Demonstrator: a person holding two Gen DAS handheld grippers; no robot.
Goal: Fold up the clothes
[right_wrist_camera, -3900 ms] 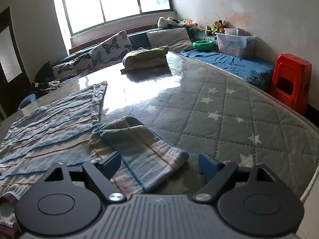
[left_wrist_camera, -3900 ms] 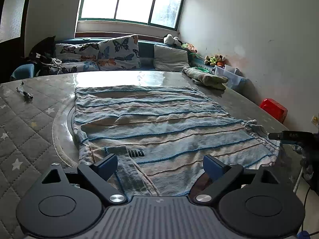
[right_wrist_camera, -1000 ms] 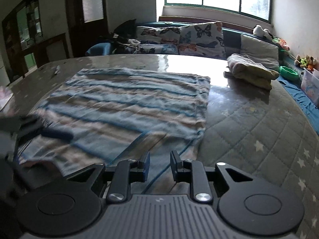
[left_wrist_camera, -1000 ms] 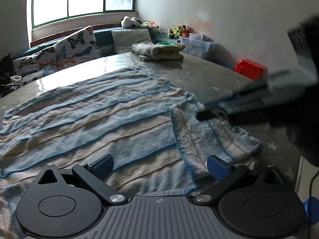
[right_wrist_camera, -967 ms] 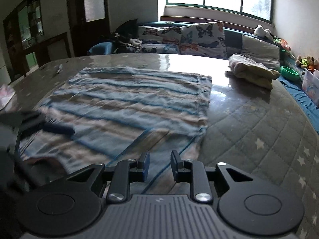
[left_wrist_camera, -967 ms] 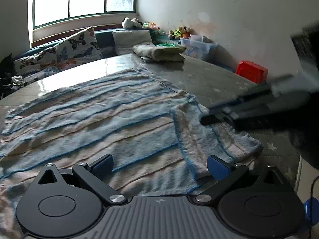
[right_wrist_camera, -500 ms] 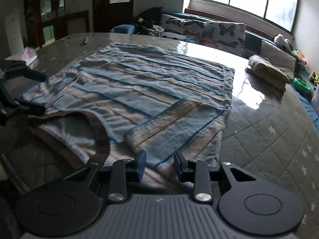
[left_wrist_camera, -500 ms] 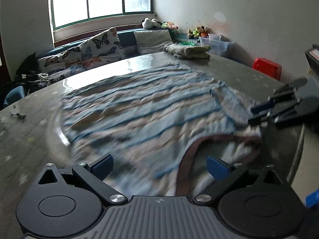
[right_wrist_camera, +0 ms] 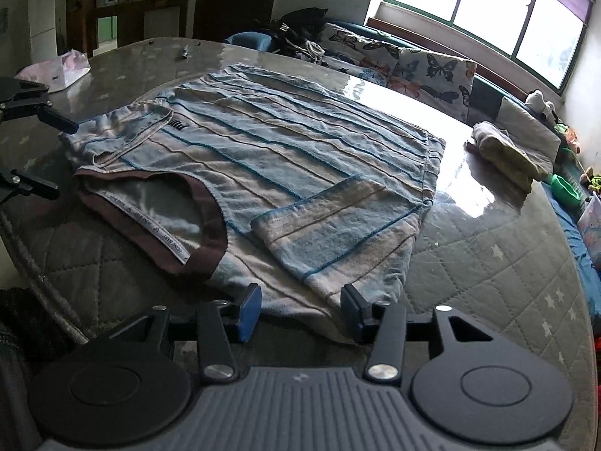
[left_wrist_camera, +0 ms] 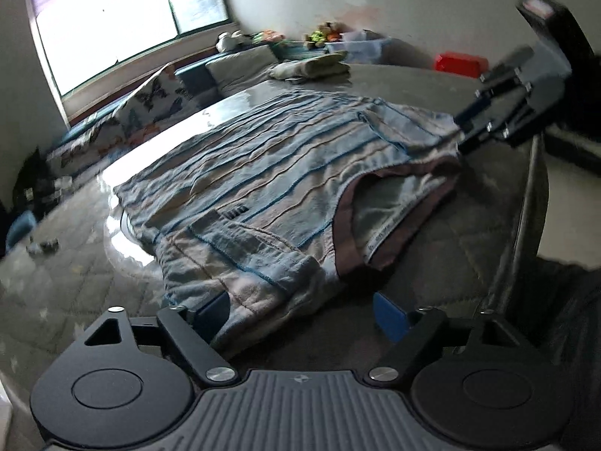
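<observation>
striped shirt flat on the bench, collar end toward both hand-held grippers

the striped shirt (right_wrist_camera: 285,158) lies spread on the quilted, star-stitched bench (right_wrist_camera: 488,263) under a glossy clear cover, its long axis running away from the person, brown-trimmed collar (right_wrist_camera: 195,240) nearest and hem toward the window. the left hand-held gripper (left_wrist_camera: 300,315) sits at the shoulder on its own side, jaws just closing but apart, the folded-in sleeve (left_wrist_camera: 255,263) reaching between them with no pad seen pressing. the right hand-held gripper (right_wrist_camera: 302,312) is at the opposite shoulder, jaws just opening to a middling gap, the cloth edge between them, unpinched. each is nearest its own shoulder corner. the fabric looks soft, towel-like and limp, ribbed with thin blue and tan stripes. a folded garment (right_wrist_camera: 503,154) rests well apart.
</observation>
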